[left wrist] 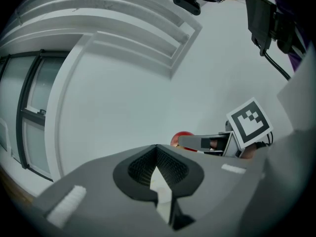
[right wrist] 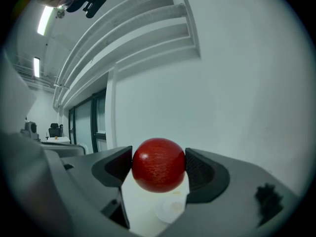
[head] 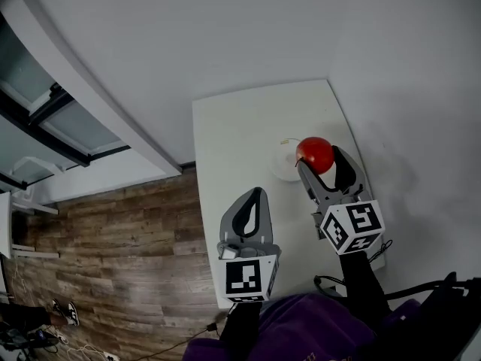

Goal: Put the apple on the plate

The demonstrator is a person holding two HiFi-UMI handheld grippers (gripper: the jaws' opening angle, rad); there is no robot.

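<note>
A red apple (head: 315, 153) hangs just above a small white plate (head: 280, 168) on the white table (head: 233, 134), with my right gripper (head: 317, 157) shut on it. In the right gripper view the apple (right wrist: 159, 165) sits squeezed between both pads, and the plate (right wrist: 171, 209) lies on the table below and slightly ahead. My left gripper (head: 257, 193) is shut and empty, held over the table's left front part, apart from the plate. From the left gripper view, its jaws (left wrist: 157, 152) meet tip to tip, and part of the apple (left wrist: 180, 138) shows behind the right gripper's finger.
The table is narrow, with a white wall (head: 406, 66) along its right and far sides. Its left edge drops to a wooden floor (head: 113, 239). A glass door frame (head: 45, 119) stands far left. Black cables (head: 331, 283) lie by the table's near right corner.
</note>
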